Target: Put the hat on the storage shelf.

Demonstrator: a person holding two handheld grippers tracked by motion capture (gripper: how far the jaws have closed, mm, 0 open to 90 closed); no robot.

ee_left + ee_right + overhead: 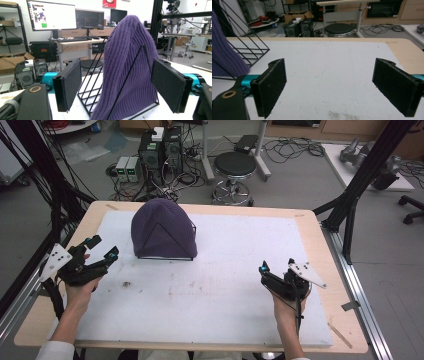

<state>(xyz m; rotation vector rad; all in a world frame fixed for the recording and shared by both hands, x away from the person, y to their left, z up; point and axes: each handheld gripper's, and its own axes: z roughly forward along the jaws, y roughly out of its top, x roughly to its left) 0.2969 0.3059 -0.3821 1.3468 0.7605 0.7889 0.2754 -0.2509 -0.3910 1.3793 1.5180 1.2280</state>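
Observation:
A purple knit beanie (162,227) is draped over a black wire stand (193,227) at the back left of the white mat (235,285). My left gripper (105,246) is held left of the stand, open and pointing at it. In the left gripper view the beanie (127,62) on the wire stand (87,100) stands just beyond the open left gripper (120,87), apart from both pads. My right gripper (276,265) hovers open over the mat's right side. In the right gripper view the right gripper (332,87) holds nothing, with the beanie (224,57) and wire stand (249,50) far left.
The mat lies on a wooden table (325,255) with bare wood around its edges. A small dark smudge (126,283) marks the mat near the left hand. Beyond the table stand a stool (235,167), computer boxes (160,150) and cables. A black frame post (350,205) rises at the right.

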